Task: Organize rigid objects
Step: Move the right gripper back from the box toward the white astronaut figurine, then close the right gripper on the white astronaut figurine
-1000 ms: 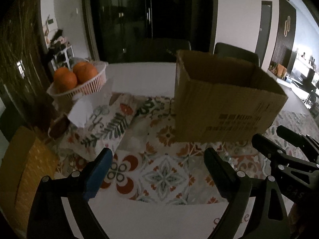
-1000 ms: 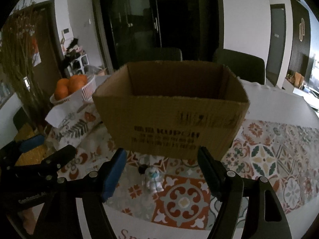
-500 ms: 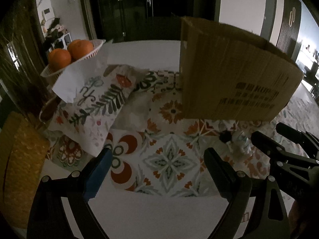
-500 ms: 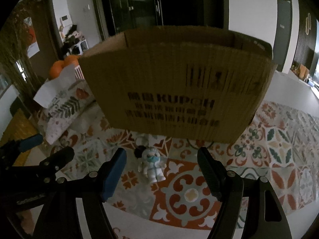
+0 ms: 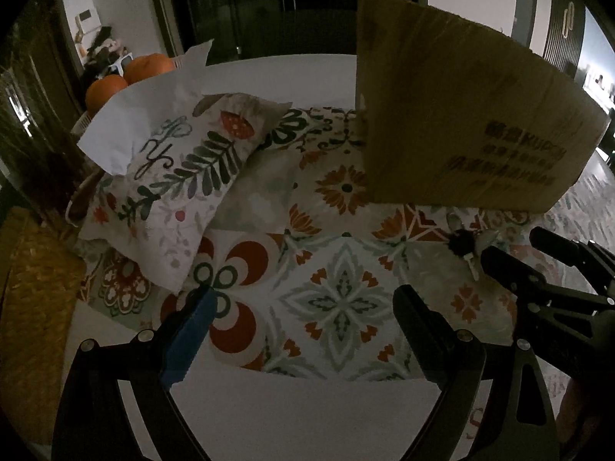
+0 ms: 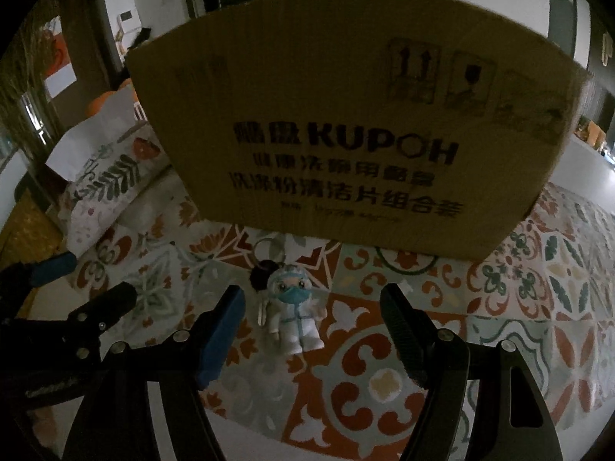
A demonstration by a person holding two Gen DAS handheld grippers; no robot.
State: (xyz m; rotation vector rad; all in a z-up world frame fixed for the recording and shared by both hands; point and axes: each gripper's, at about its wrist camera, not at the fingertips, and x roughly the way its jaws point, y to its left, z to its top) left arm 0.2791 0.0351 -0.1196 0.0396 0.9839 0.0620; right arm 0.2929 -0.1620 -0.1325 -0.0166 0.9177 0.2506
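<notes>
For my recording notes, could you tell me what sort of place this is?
Probably a home dining room: a white table with a patterned tablecloth, oranges in a basket, and dark glass doors behind.

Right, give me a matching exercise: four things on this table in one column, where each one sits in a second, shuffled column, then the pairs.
Things
1. figurine
2. box
3. oranges
4. cushion

Places
A. in a basket at the far left, behind the white paper
B. lying on the patterned cloth, just ahead of the open right tongs
C. propped at the left edge of the cloth, leaf print showing
D. standing on the cloth right behind the figurine, printed side facing the camera

Pairs: 1-B, 2-D, 3-A, 4-C
</notes>
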